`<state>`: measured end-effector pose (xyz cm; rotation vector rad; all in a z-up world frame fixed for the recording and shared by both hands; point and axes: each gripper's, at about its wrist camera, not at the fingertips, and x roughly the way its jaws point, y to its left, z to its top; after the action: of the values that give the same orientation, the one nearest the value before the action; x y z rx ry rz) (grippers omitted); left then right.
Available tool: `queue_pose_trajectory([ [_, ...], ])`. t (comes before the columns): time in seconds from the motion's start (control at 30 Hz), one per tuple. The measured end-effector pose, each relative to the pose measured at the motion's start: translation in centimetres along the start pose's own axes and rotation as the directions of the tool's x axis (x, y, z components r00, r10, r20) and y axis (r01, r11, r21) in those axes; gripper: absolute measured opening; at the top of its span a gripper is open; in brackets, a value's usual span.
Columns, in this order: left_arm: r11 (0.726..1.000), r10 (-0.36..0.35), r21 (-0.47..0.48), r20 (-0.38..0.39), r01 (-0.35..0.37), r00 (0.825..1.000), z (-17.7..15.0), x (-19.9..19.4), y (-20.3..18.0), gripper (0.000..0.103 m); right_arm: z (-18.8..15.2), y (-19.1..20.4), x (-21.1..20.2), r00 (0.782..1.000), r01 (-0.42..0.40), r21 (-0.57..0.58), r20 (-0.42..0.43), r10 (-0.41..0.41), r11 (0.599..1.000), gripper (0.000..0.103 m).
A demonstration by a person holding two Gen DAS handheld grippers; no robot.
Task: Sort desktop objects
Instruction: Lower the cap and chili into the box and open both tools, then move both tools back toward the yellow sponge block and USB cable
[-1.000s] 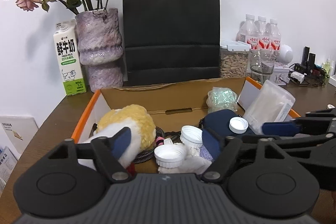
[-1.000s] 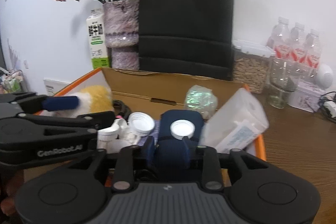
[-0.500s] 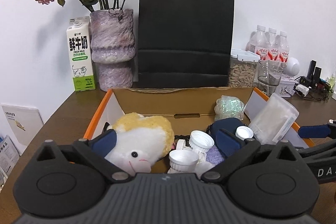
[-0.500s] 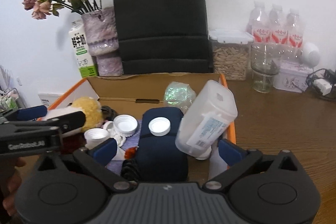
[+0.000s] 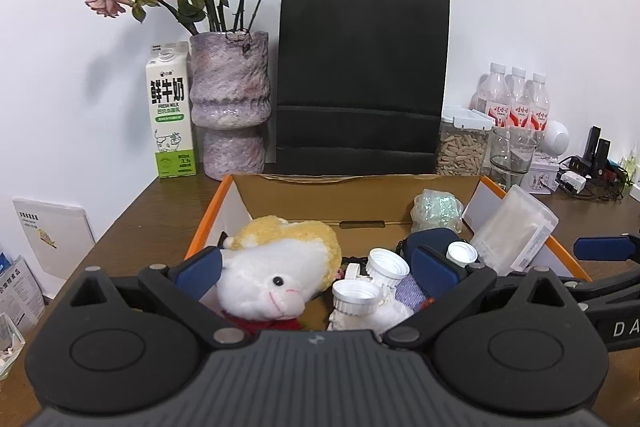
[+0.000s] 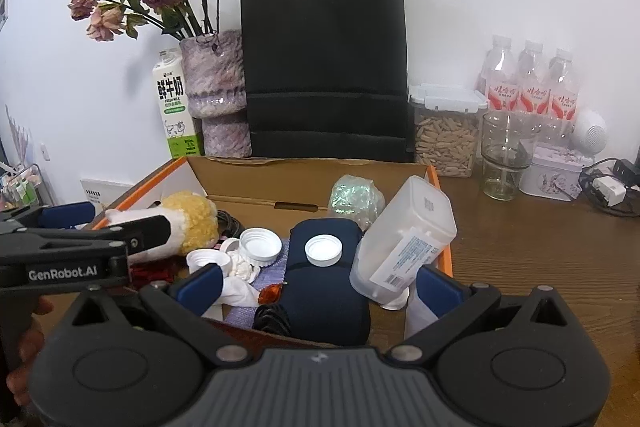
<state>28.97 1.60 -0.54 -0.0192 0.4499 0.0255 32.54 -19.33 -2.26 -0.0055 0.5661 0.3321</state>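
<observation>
Left claw (image 5: 316,269): jaws spread wide, nothing clamped; plush toy and bottle caps show between the blue pads but untouched.
Right claw (image 6: 318,285): jaws spread wide, empty; the navy pouch lies below the gap, clear of both pads.
Cardboard box (image 6: 308,181): orange-edged, open, on the brown surface (image 6: 520,247), at 12 o'clock from both claws.
Plush toy (image 5: 276,275): white face, yellow back, in the box at 9 o'clock of its centre.
Navy pouch (image 6: 328,291): mid-box, a white cap (image 6: 323,250) resting on top.
Loose caps (image 5: 356,297): white, clustered between the toy and the pouch.
Clear plastic container (image 6: 404,247): tilted, leaning over the box's 3 o'clock wall.
Iridescent wad (image 5: 436,209): at the back of the box, 1 o'clock.
Behind box: black paper bag (image 5: 360,75), purple vase (image 5: 230,103) of dried roses, milk carton (image 5: 170,111) at 11 o'clock.
Far right, 2 o'clock: seed jar (image 6: 446,133), glass (image 6: 506,155), water bottles (image 6: 532,83).
</observation>
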Motion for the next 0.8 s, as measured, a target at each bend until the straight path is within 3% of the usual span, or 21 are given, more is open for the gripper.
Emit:
queue_pose_trajectory([
  [0.47, 0.999, 0.052, -0.009, -0.007, -0.052, 0.999, -1.9, -3.7, 2.8, 0.103, -2.0, 1.9, -3.0, 1.000, 0.000, -0.014, 0.006, 0.000, 1.000, 0.103],
  [0.8, 0.998, 0.058, 0.000, -0.062, -0.058, 0.996, -4.6, -4.8, 4.1, 0.103, -4.5, 3.6, -3.8, 0.999, -0.008, -0.041, -0.036, 0.006, 0.999, 0.103],
])
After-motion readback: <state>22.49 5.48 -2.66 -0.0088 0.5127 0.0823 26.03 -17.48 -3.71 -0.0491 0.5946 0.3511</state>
